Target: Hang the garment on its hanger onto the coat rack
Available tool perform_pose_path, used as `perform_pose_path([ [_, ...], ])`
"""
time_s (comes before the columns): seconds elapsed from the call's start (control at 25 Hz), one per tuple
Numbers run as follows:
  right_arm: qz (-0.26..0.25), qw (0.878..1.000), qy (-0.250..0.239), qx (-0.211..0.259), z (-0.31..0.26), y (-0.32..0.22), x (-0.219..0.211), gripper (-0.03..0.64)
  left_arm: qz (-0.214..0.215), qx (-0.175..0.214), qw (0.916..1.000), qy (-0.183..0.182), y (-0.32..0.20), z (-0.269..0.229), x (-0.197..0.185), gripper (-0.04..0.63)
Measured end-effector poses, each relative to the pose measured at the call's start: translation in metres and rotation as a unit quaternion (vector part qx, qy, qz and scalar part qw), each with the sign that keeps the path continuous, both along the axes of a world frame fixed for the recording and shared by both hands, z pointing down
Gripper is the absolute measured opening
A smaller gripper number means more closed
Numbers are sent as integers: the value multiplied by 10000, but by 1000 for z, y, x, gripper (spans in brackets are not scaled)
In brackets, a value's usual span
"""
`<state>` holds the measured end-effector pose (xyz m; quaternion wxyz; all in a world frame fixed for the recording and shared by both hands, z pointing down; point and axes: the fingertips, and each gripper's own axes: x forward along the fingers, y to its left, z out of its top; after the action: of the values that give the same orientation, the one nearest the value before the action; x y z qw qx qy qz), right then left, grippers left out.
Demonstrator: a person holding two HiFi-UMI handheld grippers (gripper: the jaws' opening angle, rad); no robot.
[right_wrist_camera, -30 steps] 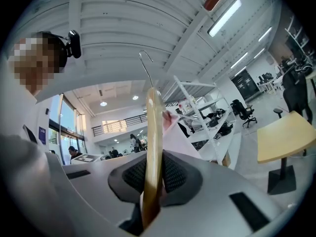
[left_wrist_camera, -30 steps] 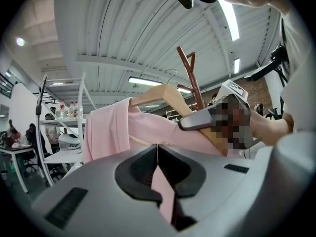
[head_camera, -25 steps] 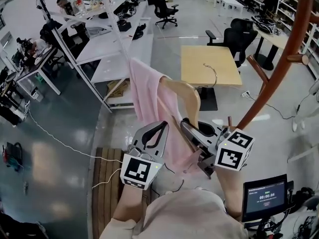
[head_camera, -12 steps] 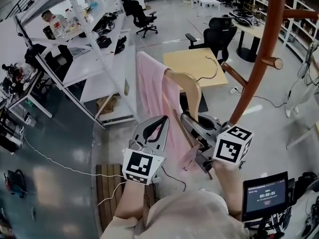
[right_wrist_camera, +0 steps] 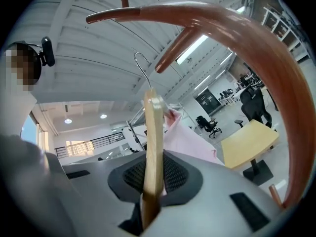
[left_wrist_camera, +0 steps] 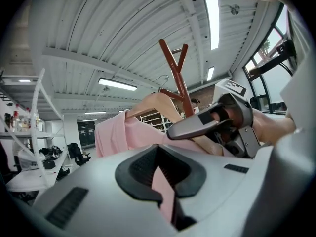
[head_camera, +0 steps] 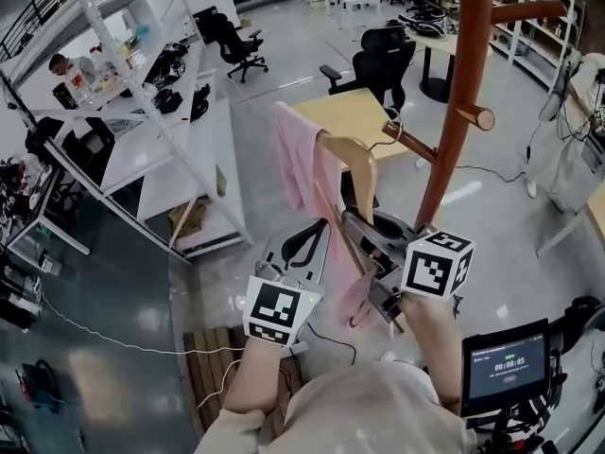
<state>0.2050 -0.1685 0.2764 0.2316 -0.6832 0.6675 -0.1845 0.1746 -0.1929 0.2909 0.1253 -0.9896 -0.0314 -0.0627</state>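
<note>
1. Garment [head_camera: 301, 164], nearest end: a fold of the pink cloth is pinched in the left gripper [head_camera: 315, 232] at lower centre of the head view; the left gripper view shows the jaws pressed together on that fold.
2. Right gripper [head_camera: 357, 225], just beside the left: jaws clamped on the lower arm of the wooden hanger [head_camera: 357, 159]; the grip appears firm.
3. Hanger and garment are carried in the air at frame centre; the cloth drapes over the hanger's left shoulder; the wire hook [right_wrist_camera: 142, 65] stands free, touching nothing.
4. Coat rack [head_camera: 454, 112], upper right: its nearest peg [head_camera: 477, 117] carries no hanger; the hook is near the rack but apart from it.
5. Assessment: pick-up and carry appear done; hanging is not yet done; the hook remains to be lifted over a peg and settled, and both grips released.
</note>
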Motion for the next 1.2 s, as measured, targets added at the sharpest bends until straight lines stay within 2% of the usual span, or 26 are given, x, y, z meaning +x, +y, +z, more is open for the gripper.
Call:
perform_pose_path([
  [0.32,90,9994,-293,-185,29,-3,15,37,148,-62,9998,-115,4,16,12,6],
  [0.88,220,9986,-335,-343,35,42,9,37,245,-117,9992,-285,49,24,12,6],
  [1.2,503,9970,-431,-388,49,55,18,37,404,-162,9985,-341,59,37,20,6],
])
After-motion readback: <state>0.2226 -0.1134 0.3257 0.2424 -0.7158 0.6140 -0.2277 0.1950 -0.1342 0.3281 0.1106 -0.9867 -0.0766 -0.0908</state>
